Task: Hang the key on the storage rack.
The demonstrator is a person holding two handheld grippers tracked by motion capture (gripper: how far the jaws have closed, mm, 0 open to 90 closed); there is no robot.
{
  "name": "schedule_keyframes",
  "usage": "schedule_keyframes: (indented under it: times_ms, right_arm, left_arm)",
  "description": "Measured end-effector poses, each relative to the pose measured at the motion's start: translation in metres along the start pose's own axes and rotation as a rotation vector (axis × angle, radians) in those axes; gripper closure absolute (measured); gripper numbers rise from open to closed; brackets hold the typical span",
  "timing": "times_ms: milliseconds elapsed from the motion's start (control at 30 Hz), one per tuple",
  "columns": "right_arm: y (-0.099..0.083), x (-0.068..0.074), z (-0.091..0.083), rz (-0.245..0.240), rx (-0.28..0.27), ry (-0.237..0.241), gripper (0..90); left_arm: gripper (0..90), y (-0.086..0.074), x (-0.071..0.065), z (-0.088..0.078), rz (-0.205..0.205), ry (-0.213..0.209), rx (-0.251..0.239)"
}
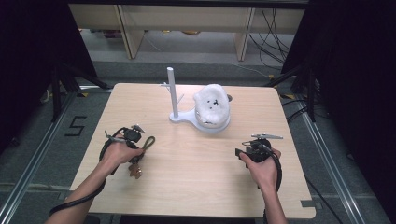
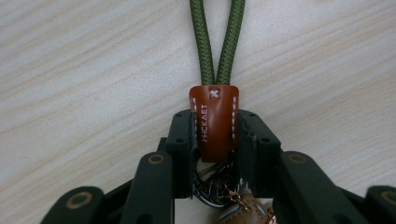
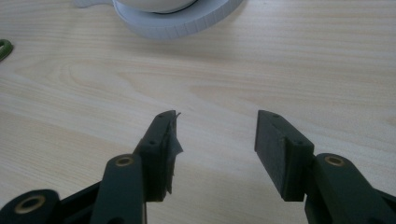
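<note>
We see a light wooden table [image 1: 196, 163] with a person's two hands coming in from the 6 o'clock side. The left gripper [image 2: 215, 135] sits at about 8 o'clock on the table, and its two black jaws are squeezed tight on a brown leather tab [image 2: 214, 122]. From that tab a green cord loop [image 2: 217, 42] runs away from the jaws and lies flat on the wood. Under the tab we see a dark metal ring [image 2: 212, 189] and a bit of tan leather, but that part is dark and crowded, so we cannot tell just what hangs there. In the high view the green cord loop [image 1: 148, 142] pokes out just beside the left hand [image 1: 119, 151]. The right gripper [image 3: 217, 140] sits at about 4 o'clock in the right hand [image 1: 261, 168]. Its jaws stand wide apart with nothing between them, only bare wood. Up at 12 o'clock stands a white stand [image 1: 173, 98] with a tall post and little pegs. On its round base, just to the right of the post, rests a white fluffy thing [image 1: 212, 105] with small dark dots.
</note>
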State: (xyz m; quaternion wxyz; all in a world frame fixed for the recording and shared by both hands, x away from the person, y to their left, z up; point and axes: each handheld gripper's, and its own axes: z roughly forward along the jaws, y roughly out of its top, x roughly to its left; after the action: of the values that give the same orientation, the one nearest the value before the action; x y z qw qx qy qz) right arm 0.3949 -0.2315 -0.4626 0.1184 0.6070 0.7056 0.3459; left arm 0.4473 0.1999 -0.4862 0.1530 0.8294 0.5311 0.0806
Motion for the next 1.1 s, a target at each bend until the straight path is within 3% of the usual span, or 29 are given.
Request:
schedule_keyframes:
  times_ms: [33, 67, 133, 167, 200, 267, 367, 400, 533, 667, 700, 867, 1100]
  right_arm:
    - [0.000, -0.002, 0.000, -0.021, -0.008, 0.003, 49.8]
    - [-0.001, -0.004, 0.000, -0.045, -0.006, -0.004, 49.8]
    - [-0.001, -0.005, 0.002, -0.052, -0.018, -0.014, 49.8]
    - [-0.001, -0.003, 0.001, -0.020, -0.010, -0.009, 49.7]
    - [-0.001, -0.003, 0.001, -0.020, -0.010, -0.009, 49.7]
    - [-0.001, -0.004, 0.002, -0.037, -0.022, 0.005, 49.7]
    - [-0.002, -0.005, 0.003, -0.056, -0.016, -0.013, 49.8]
    - [-0.002, -0.006, 0.004, -0.061, -0.018, -0.019, 49.7]
    - [-0.003, -0.005, 0.004, -0.045, -0.022, 0.000, 49.8]
    - [-0.003, -0.004, 0.002, -0.036, -0.004, -0.009, 49.7]
    - [-0.004, -0.005, 0.005, -0.048, -0.020, -0.003, 49.8]
    - [-0.004, -0.004, 0.003, -0.043, -0.010, -0.007, 49.7]
    - [-0.004, -0.003, 0.002, -0.021, -0.004, -0.002, 49.6]
  left_arm:
    - [68.0, 0.001, 0.004, -0.003, 0.045, 0.002, 0.021]
    - [68.0, 0.001, 0.006, -0.003, 0.064, 0.002, 0.022]
    - [68.1, -0.001, 0.006, -0.003, 0.062, -0.001, 0.011]
    - [68.1, -0.004, 0.005, -0.003, 0.029, -0.011, 0.000]
    - [68.1, -0.004, 0.005, -0.003, 0.029, -0.011, 0.000]
    - [68.2, -0.006, 0.006, -0.004, 0.023, -0.026, -0.020]
    - [68.3, -0.010, 0.008, -0.008, 0.021, -0.038, -0.051]
    - [68.3, -0.011, 0.007, -0.009, 0.000, -0.046, -0.059]
    - [68.4, -0.018, 0.012, -0.014, 0.020, -0.060, -0.109]
    - [68.5, -0.024, 0.013, -0.016, 0.013, -0.076, -0.141]
    - [68.5, -0.028, 0.012, -0.016, -0.007, -0.100, -0.154]
    - [68.6, -0.034, 0.014, -0.018, -0.007, -0.108, -0.185]
    - [68.6, -0.045, 0.013, -0.020, -0.005, -0.141, -0.287]
